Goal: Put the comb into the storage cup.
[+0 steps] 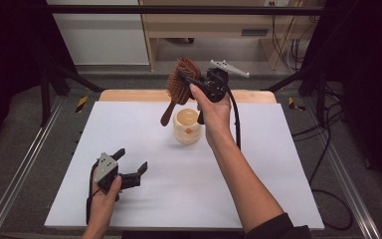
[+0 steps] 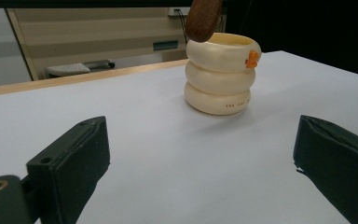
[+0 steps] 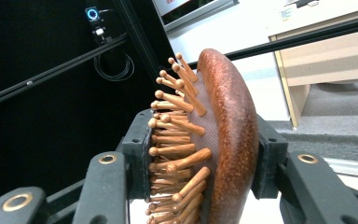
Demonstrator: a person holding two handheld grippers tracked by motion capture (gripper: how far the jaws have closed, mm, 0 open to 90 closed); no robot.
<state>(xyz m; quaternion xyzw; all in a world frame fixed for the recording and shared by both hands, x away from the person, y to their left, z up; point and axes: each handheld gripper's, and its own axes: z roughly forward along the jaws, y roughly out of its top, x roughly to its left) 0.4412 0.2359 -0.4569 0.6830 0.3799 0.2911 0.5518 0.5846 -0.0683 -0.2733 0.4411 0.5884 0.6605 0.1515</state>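
Note:
My right gripper [image 1: 182, 79] is shut on the head of a brown wooden hairbrush [image 1: 179, 83], one jaw on its bristle pins and one on its rounded back [image 3: 228, 140]. It holds the brush in the air, handle hanging down just above and left of a cream ribbed cup [image 1: 187, 125] with an orange mark. The cup [image 2: 220, 77] stands upright past mid-table, the handle tip [image 2: 203, 19] hovering at its rim. My left gripper [image 1: 132, 162] rests low near the table's front left, open, nothing between its jaws, pointing toward the cup.
A white table top [image 1: 144, 199] with a wooden strip at its far edge [image 1: 129, 94]. Metal rails run along both sides. A black cable [image 1: 236, 119] trails from the right gripper along the forearm. Cabinets and a desk stand beyond the table.

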